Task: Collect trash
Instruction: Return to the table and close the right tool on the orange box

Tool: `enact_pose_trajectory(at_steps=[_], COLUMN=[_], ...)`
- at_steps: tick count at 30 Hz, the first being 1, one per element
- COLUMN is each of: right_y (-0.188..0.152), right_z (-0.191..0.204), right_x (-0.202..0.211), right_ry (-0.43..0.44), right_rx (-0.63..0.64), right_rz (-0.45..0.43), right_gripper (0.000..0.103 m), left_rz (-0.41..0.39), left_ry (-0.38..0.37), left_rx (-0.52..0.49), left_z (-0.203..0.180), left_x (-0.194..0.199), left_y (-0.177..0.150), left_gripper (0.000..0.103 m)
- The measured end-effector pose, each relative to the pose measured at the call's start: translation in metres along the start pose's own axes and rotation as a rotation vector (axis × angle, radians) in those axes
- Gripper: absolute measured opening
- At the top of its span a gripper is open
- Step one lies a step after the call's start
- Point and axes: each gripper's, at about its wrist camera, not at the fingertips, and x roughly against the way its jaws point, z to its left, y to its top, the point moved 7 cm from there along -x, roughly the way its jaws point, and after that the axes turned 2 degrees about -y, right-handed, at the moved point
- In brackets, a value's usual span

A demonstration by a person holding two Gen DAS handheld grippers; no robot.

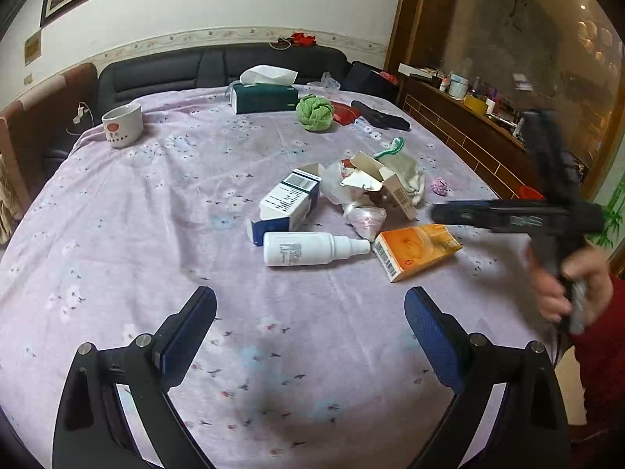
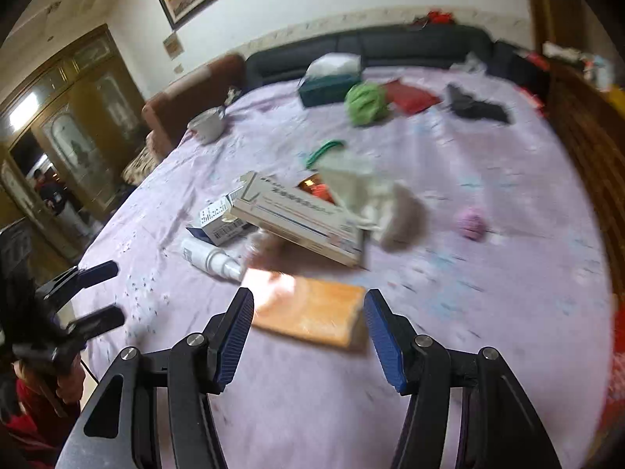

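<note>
One white bottle [image 1: 308, 249] lying sideways, nozzle right; one orange box [image 1: 417, 249] beside; left gripper [image 1: 310, 324], right gripper [image 2: 308, 330] both apart, empty.

Lilac-clothed table [image 1: 156, 203] — boxes, bottle [image 1: 308, 249], cup [image 1: 123, 124].

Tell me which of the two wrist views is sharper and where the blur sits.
Left wrist view: sharper, the white spray bottle and orange box crisp, only the right gripper smeared at the right edge. Right wrist view: motion-blurred throughout, the orange box washed by glare, edges bowed by the fisheye.
</note>
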Motion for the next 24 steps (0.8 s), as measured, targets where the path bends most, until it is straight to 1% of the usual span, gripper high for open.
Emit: enact_pose_trajectory(at_steps=[2,4,6,7,8,10,12,16,17,18,21,23,24], right_y=[0.009,0.013,0.012,0.008,0.003,-0.008,-0.025,-0.048,-0.052,-0.054,-0.059,-0.062,-0.061], right_z=[0.001,0.003,0.002,0.004,0.006,0.019,0.037,0.071,0.077,0.081,0.082,0.079,0.074], right_x=[-0.02,-0.043,-0.051,-0.056,-0.057,-0.055,-0.045,-0.031,-0.03,-0.032,-0.04,-0.048,-0.049], right_ry=[0.002,0.006,0.009,0.013,0.021,0.07,0.106,0.124,0.111,0.072,-0.013,-0.051,-0.054], right_rx=[0.009,0.038,0.051,0.059,0.069,0.106,0.182,0.336,0.365,0.384,0.395,0.396,0.383], right_rz=[0.02,0.059,0.077,0.106,0.132,0.175,0.213,0.231,0.23,0.231,0.246,0.242,0.242], right_gripper=[0.063,0.063,0.063,0.063,0.063,0.063,0.064,0.065,0.065,0.065,0.065,0.054,0.052], left_rz=[0.008,0.012,0.02,0.023,0.025,0.031,0.042,0.06,0.068,0.076,0.107,0.112,0.11], left_ry=[-0.027,-0.036,-0.032,-0.031,-0.039,-0.058,-0.083,-0.107,-0.111,-0.117,-0.142,-0.163,-0.171], left_rx=[-0.017,-0.03,-0.049,-0.058,-0.067,-0.08,-0.106,-0.166,-0.169,-0.171,-0.187,-0.209,-0.219], left_z=[0.003,0.003,0.007,0.007,0.009,0.009,0.008,0.002,0.002,0.002,-0.003,-0.009,-0.011], left_x=[0.0,-0.003,-0.003,-0.003,-0.003,-0.004,-0.006,-0.017,-0.02,-0.023,-0.039,-0.047,-0.05], left_y=[-0.002,-0.003,-0.004,-0.005,-0.005,-0.005,-0.004,0.004,0.007,0.009,0.019,0.024,0.026], left_gripper=[0.096,0.096,0.096,0.096,0.096,0.096,0.096,0.096,0.096,0.096,0.096,0.096,0.096])
